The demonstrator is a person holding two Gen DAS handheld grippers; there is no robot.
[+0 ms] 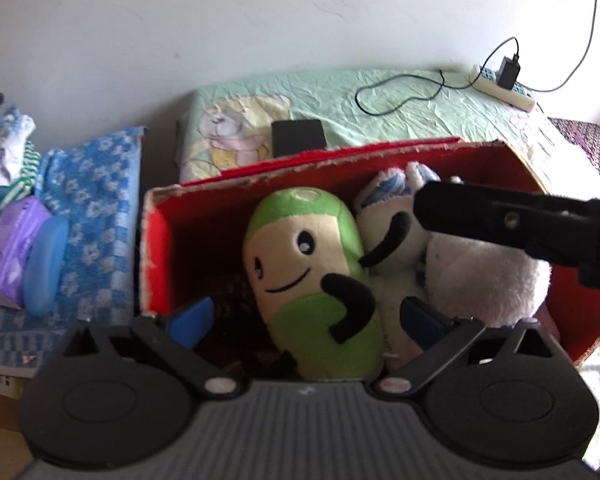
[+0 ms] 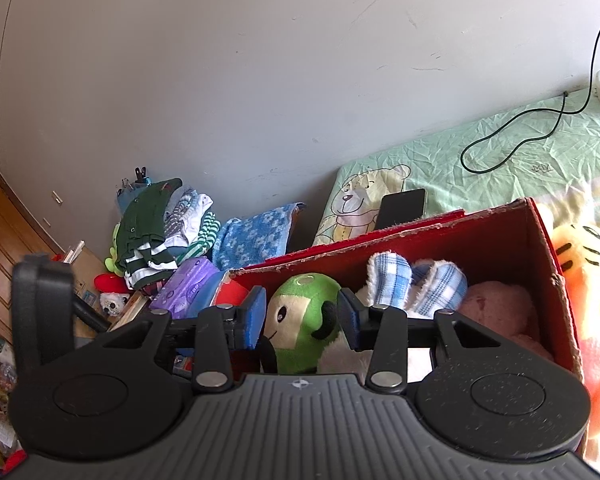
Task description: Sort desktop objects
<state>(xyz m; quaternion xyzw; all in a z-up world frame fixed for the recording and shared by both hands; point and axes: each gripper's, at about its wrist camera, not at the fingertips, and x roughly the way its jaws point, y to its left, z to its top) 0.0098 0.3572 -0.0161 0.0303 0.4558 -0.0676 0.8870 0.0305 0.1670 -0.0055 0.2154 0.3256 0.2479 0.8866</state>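
Your left gripper (image 1: 306, 318) stands with its blue pads spread wide to either side of the green plush toy (image 1: 314, 280), neither pad pressing on it. Your right gripper (image 2: 302, 318) has its pads partly apart, with the toy's head showing between them; whether they touch the plush cannot be told from this view. The green toy lies inside the red cardboard box (image 1: 512, 164), touching a white plush with blue-checked ears (image 1: 480, 272) on its right. In the right wrist view a pink plush (image 2: 500, 308) sits further along in the same box. Behind the box, a black phone (image 1: 298, 136) lies on the pale green sheet (image 1: 400, 92). To the left of the box are a blue patterned towel (image 1: 96, 208) and a purple packet (image 1: 10, 244).
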